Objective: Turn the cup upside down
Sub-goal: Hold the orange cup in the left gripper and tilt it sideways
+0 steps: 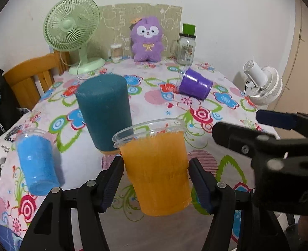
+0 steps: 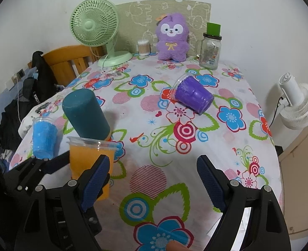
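Only rightward: orange cup [image 2: 91, 163] beside left gripper [image 2: 47, 163].

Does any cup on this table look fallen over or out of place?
Yes. The purple cup lies on its side on the tablecloth, rim toward the plush toy. The orange cup is upright between the left gripper fingers.

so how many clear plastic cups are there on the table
3: the orange cup upright between the left gripper fingers, the blue cup upright near the table's left edge, the purple cup lying on its side farther back. The teal tumbler isn't clear.
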